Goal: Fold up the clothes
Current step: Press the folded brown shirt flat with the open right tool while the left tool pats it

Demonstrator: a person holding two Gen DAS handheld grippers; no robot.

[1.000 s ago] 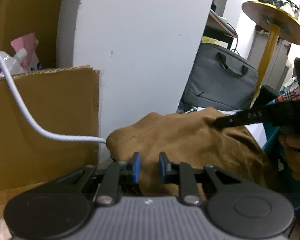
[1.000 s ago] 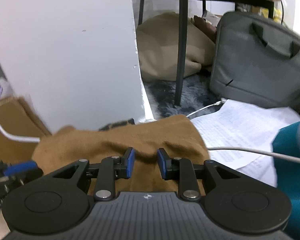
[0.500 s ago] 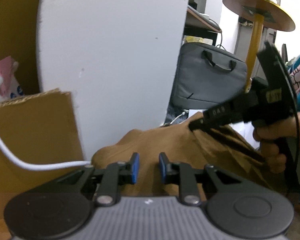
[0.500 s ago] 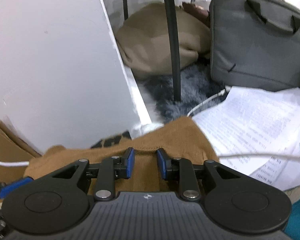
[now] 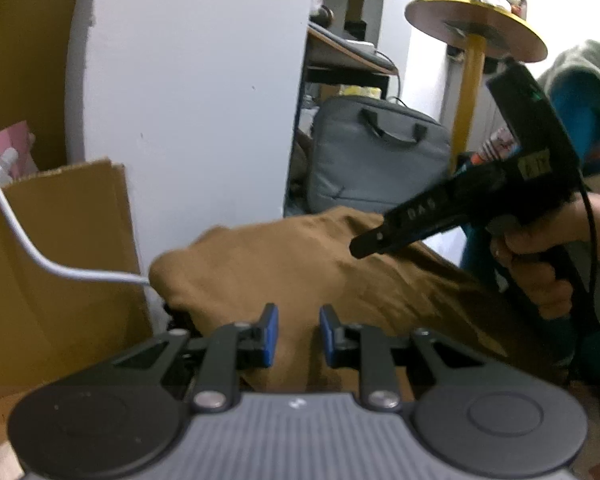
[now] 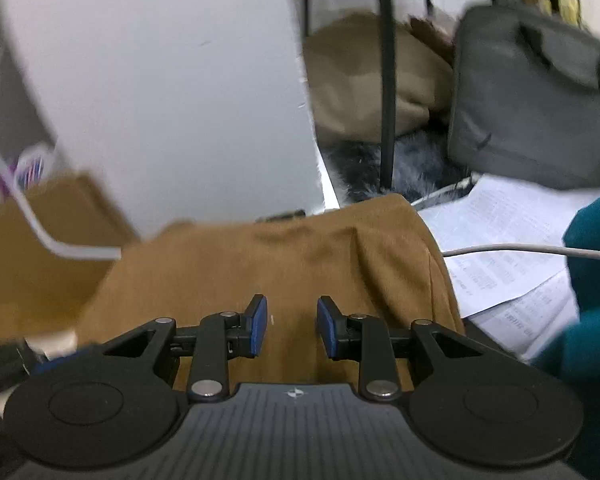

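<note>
Heads up, that white cable is begging to get snagged

Both your claws are part open with nothing pinched: the left gripper hangs over the near edge of the brown garment, and the right gripper, whose jaws have just been opening a bit, sits over the same cloth with a gap showing on both pads. The garment's bunched up between the cardboard box and the printed papers. The white cable touches its left corner, so if you grab there you could drag the cable along. A shallow pinch on those bunched layers could also catch just the top one.
</note>
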